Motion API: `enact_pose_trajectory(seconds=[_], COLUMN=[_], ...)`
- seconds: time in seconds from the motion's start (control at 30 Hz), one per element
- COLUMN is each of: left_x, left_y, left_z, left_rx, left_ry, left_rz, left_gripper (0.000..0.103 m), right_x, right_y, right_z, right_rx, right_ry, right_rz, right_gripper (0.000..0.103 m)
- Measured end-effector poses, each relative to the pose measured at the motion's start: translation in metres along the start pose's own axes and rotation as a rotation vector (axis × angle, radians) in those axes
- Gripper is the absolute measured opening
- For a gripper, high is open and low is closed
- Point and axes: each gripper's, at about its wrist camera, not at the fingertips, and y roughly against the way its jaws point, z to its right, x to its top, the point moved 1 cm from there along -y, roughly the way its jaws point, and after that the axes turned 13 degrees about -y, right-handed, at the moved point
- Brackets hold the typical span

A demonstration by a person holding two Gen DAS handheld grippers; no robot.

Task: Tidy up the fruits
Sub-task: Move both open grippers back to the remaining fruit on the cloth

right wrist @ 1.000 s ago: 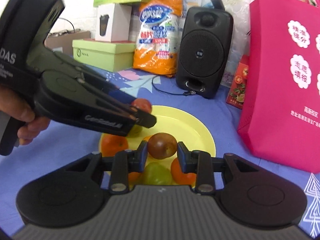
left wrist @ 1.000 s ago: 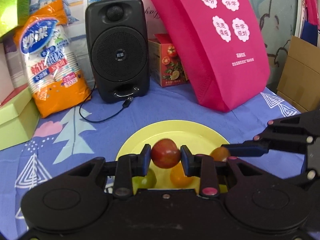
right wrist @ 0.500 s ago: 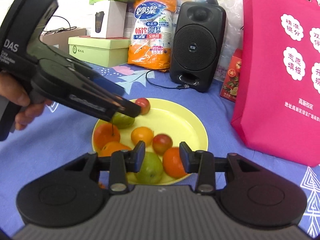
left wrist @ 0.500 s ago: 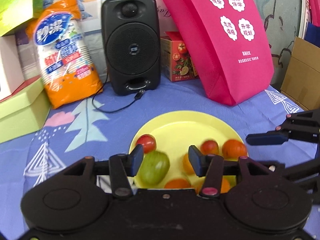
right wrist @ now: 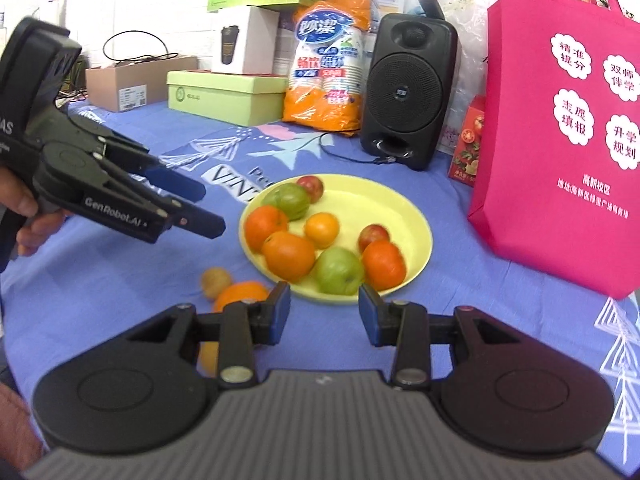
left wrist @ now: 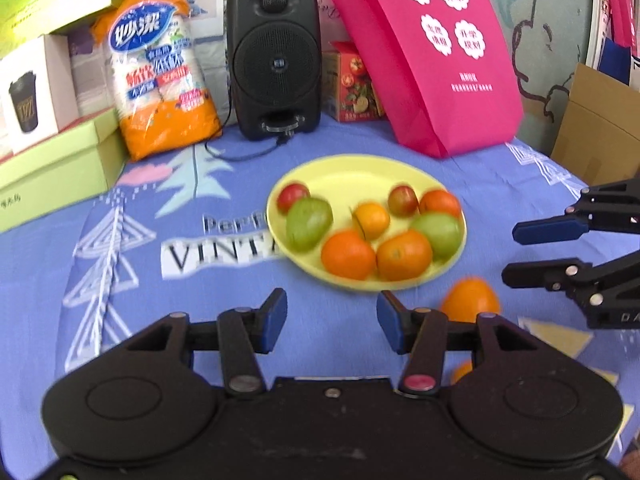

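Near the front edge of the round yellow plate (right wrist: 420, 216), on the blue cloth (right wrist: 120, 280): round orange fruit (right wrist: 240, 293), left of the empty, wide-apart right gripper (right wrist: 324, 312). Left gripper (left wrist: 332, 322) wide apart too, farther off.

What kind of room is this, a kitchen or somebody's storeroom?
Probably a cluttered home or office corner, not a kitchen: a printed blue cloth covers the table, with stacked boxes, a black speaker and a pink tote bag behind the plate of fruit.
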Motion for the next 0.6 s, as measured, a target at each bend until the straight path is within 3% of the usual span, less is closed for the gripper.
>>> enact_pose_trajectory(seconds=[0.27,0.6], left_x=[-0.029,-0.031], left_y=[0.003,0.003], left_z=[0.011,0.019], left_rx=[-0.027,-0.04], left_ry=[0.041,0.04], left_rz=[-0.032,-0.03], left_gripper=[0.05,0.055], right_x=[-0.029,-0.049], right_y=[0.015,0.023], right_z=[-0.015,-0.026], right_rx=[0.023,0.063], right_ry=[-0.02,-0.024], right_rz=[-0.034,-0.068], right_gripper=[0.037,0.037])
